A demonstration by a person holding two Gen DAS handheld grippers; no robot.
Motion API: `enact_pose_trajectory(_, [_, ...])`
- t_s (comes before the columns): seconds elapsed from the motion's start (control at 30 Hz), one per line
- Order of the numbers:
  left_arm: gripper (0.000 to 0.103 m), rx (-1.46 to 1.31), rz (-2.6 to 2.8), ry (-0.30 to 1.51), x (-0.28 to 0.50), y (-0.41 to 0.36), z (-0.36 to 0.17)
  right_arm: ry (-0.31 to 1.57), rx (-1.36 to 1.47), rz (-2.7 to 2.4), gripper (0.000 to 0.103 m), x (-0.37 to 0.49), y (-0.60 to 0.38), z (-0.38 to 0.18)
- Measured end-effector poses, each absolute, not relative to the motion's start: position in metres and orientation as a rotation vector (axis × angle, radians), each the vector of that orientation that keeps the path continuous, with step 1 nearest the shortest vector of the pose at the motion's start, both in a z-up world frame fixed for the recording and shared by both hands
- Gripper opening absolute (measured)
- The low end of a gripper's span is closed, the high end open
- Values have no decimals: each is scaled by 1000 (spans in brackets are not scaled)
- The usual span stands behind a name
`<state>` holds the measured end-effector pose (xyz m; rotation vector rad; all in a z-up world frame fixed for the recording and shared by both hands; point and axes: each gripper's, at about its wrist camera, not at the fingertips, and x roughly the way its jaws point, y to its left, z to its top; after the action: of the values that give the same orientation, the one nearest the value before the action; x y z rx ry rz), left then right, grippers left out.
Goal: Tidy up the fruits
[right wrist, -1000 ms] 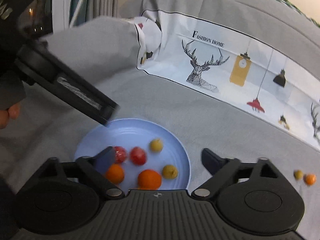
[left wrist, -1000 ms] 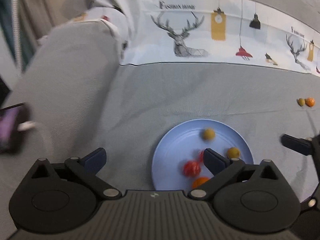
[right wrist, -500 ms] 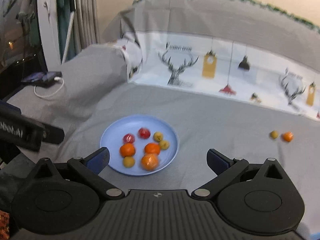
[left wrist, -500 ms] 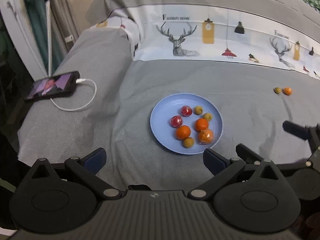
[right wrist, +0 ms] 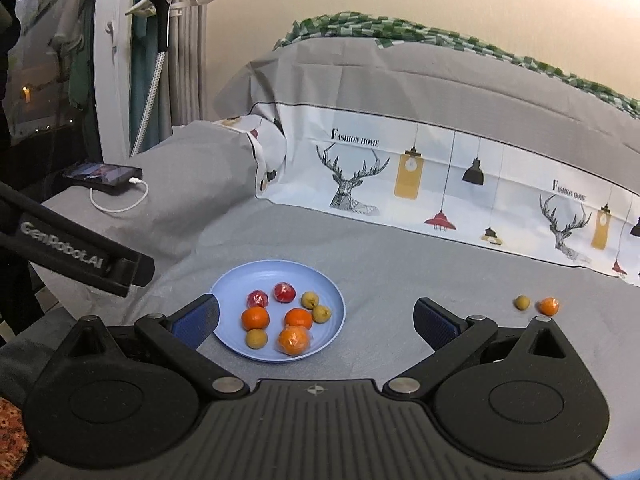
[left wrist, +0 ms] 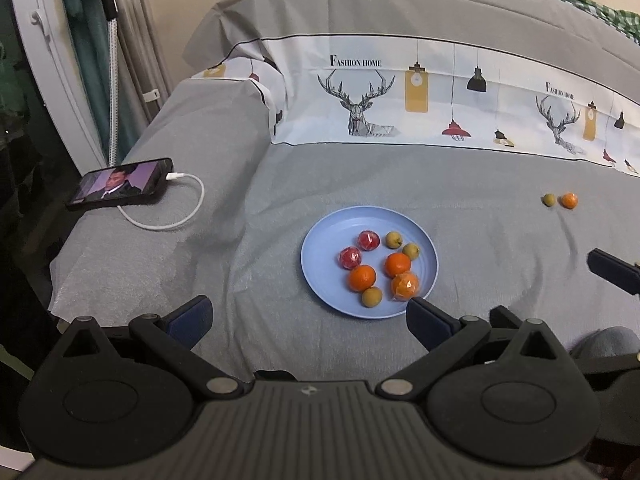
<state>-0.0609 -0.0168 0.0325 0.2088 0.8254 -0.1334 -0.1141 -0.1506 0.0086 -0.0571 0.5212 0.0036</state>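
Both grippers pulled back from plate [right wrist: 224, 292] | left gripper [left wrist: 308, 316], right gripper [right wrist: 316, 320] jaws wide, empty | stray fruits [right wrist: 536, 305] on bed at 2 o'clock | approach low, pinch gently, one at a time

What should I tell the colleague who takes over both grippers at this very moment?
Left gripper: open, empty, held back from the plate.
Right gripper: open, empty, also clear of the fruit.
Blue plate on the grey bedcover holds eight fruits: three orange, two red, three yellow-green.
Left to do: a small yellow-green fruit and a small orange fruit lie side by side on the cover, right of the plate. They probably go onto it; the right gripper is nearer.
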Motion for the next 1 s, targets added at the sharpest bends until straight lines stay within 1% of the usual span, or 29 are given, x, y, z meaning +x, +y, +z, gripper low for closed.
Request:
enact_pose_trajectory(0.27, [103,183,-158,797,-71,-23,43,476,-46,-37,102,-132,-159,21])
enact_pose_trajectory(1.0, [103,195,-167,784,-77,-27,42,470,-32,-54,102,-143,-161,21])
